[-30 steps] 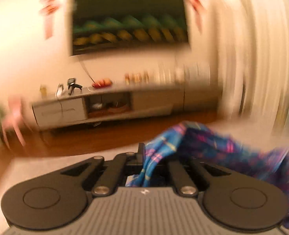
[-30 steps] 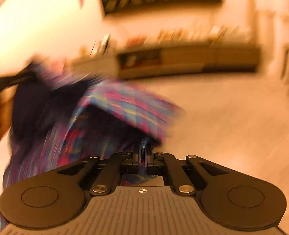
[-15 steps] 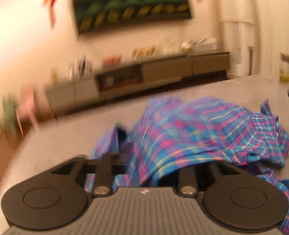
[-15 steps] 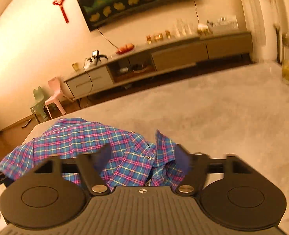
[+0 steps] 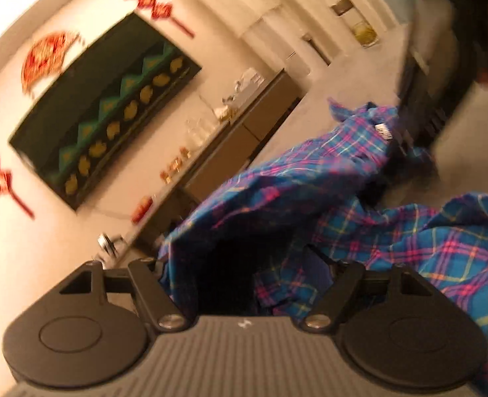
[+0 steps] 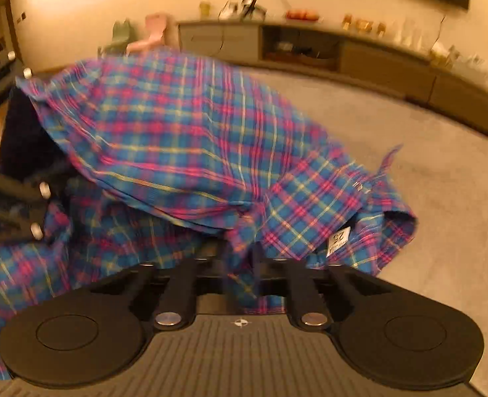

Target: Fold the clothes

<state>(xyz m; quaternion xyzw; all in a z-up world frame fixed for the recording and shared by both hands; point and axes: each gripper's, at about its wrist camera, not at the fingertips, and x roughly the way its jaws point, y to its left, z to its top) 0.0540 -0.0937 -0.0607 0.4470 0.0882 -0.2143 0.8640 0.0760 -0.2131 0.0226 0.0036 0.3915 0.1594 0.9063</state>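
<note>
A blue, pink and yellow plaid shirt (image 6: 184, 125) lies bunched on a grey surface (image 6: 426, 165), with one fold billowing up. My right gripper (image 6: 244, 259) has its jaws closing and nearly together, pinching a strip of the shirt close to the white size tag (image 6: 338, 240). In the left wrist view the shirt (image 5: 326, 182) drapes over my left gripper (image 5: 244, 264). Its jaws stand wide apart and are opening, and loose cloth hangs between them and hides the fingertips. The left gripper (image 6: 9, 198) also shows at the left edge of the right wrist view.
A long low cabinet (image 6: 376, 59) with bottles and small items runs along the far wall under a dark wall screen (image 5: 105, 109). Two small chairs (image 6: 144, 36) stand at its left end. A glass jar (image 5: 363, 29) stands at the grey surface's far edge.
The left gripper rolled, sank and opened, letting go of the shirt. The right gripper opened half a second ago and has now shut again on the shirt near the tag.
</note>
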